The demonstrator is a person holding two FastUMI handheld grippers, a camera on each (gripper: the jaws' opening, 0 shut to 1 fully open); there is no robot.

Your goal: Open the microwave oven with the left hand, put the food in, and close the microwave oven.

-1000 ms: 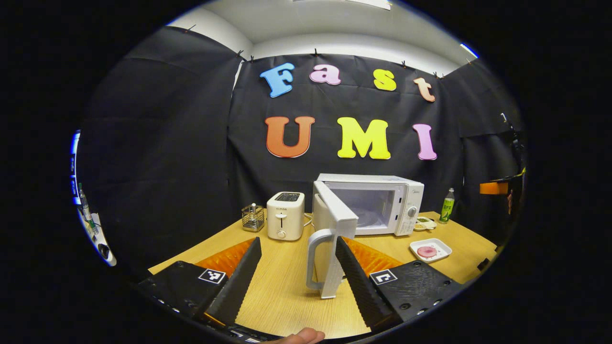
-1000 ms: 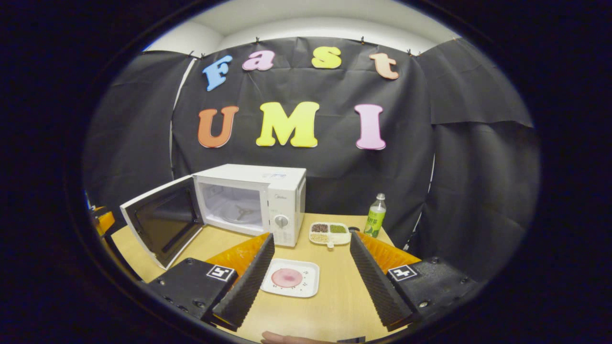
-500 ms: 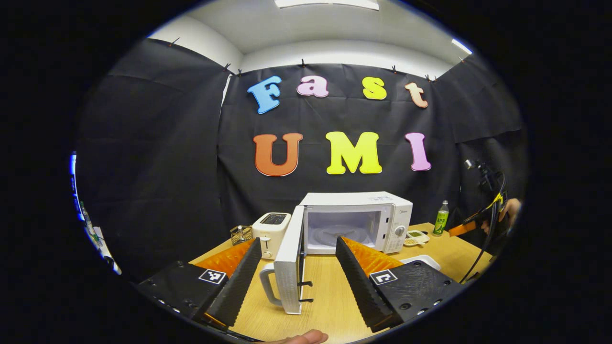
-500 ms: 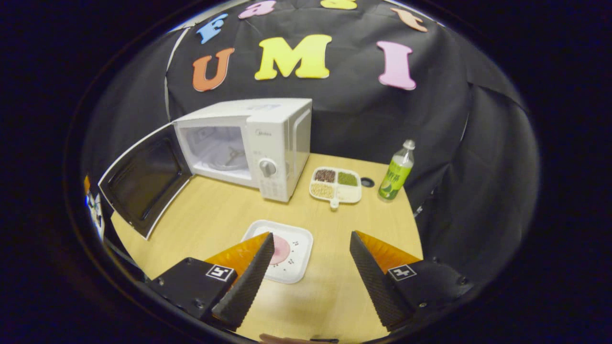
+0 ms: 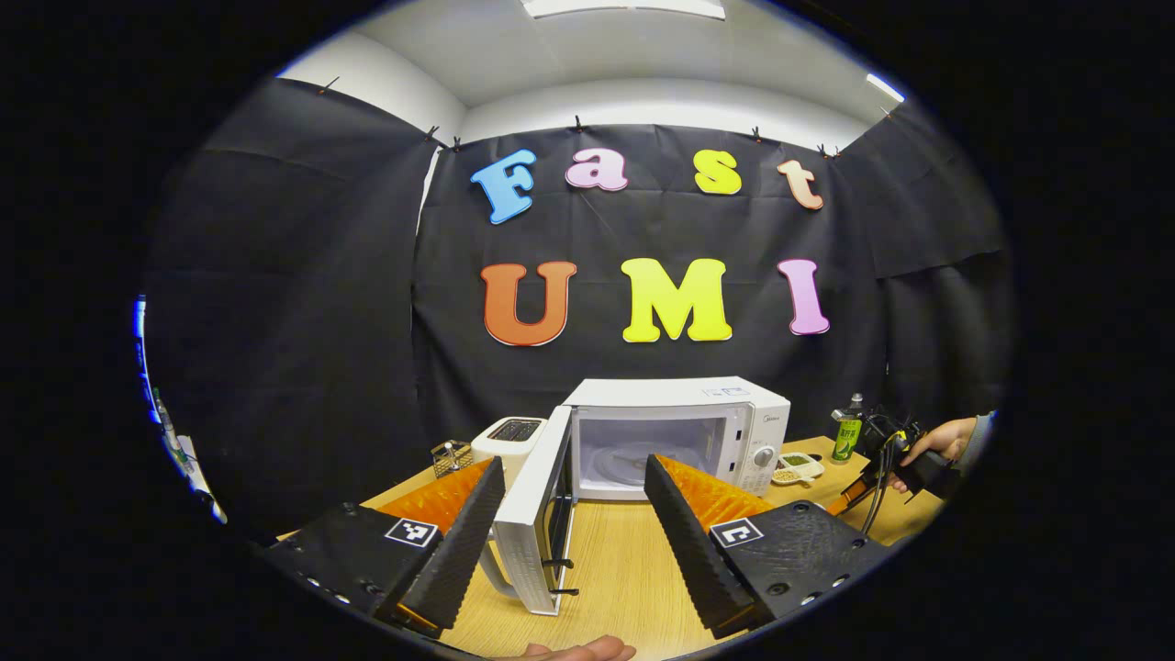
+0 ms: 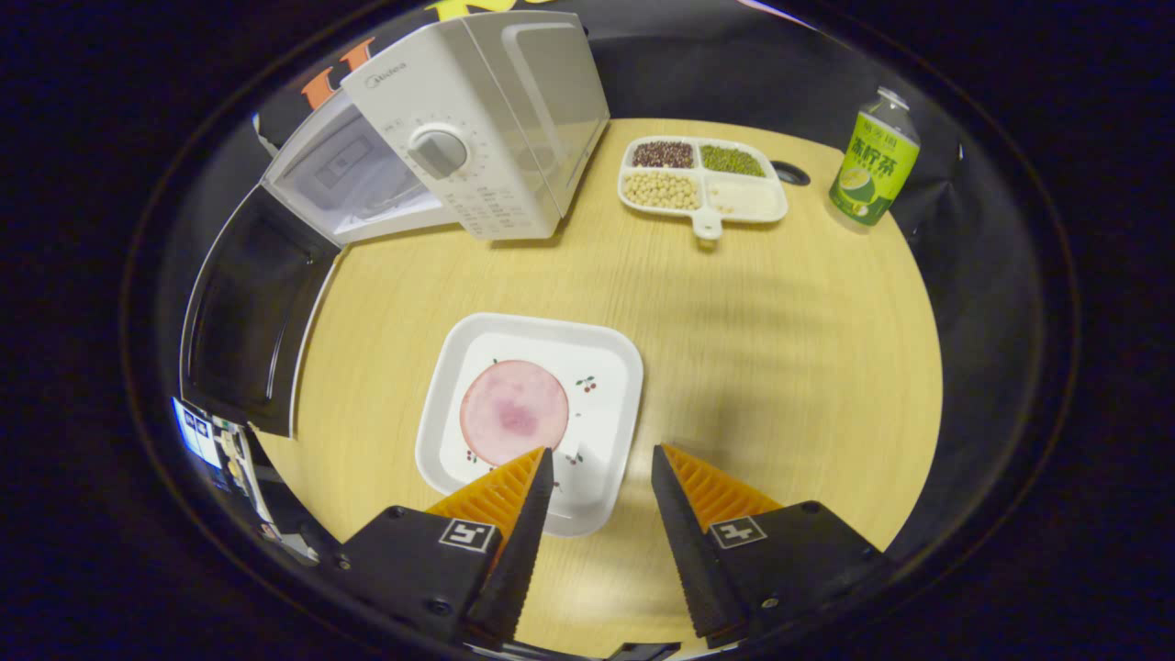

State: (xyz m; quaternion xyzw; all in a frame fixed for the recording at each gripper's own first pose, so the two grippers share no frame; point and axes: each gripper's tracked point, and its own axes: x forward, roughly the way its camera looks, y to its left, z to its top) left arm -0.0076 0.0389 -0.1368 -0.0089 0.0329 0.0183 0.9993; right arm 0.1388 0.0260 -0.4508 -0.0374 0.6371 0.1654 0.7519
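The left gripper [image 5: 574,532] has its fingers spread, with the open microwave door [image 5: 537,514] between them. The right gripper [image 6: 595,514], fingers apart, hangs over the plate [image 6: 587,367] of food [image 6: 514,411].

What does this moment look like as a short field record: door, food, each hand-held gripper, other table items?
microwave door: open, swung out to the left of the microwave; door
microwave cavity: no food inside
food: pink round slice on white square plate, on the table
left hand-held gripper: open, holding nothing, door between its fingers but not gripped
right hand-held gripper: open, above the plate's near edge, not gripping
other items: sectioned tray of beans, green bottle, toaster
task stage: door opened, food not yet picked up
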